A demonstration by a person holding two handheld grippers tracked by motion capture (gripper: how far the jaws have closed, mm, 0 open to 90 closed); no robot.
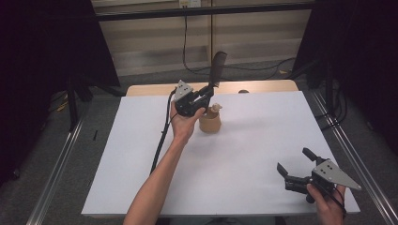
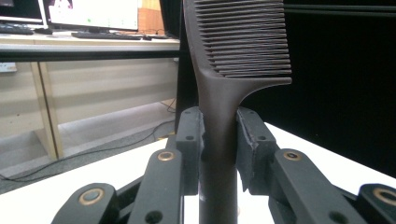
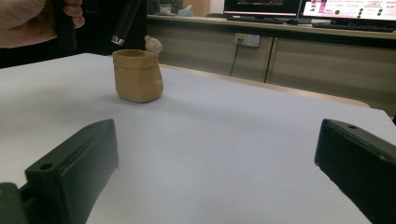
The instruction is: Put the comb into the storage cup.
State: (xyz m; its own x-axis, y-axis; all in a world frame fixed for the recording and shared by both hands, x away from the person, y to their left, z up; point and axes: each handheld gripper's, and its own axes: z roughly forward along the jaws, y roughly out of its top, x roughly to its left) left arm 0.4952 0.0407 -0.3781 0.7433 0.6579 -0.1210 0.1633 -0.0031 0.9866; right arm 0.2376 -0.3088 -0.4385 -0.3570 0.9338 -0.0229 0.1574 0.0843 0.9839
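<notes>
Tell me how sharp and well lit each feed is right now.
High view: dim and soft, white table brightest, corners black. Left gripper view: comb sharp against a dark backdrop, near linkages blurred. Right gripper view: tan pot fairly crisp, evenly lit; its own jaws out of focus, monitors glaring.

A white table top [image 1: 244, 154] lay under the left claw [image 1: 207, 93]. Beyond it a black cable [image 1: 184, 42] hung down beige wall panels [image 1: 150, 44], with dark curtains [image 1: 47, 47] to either side.
</notes>
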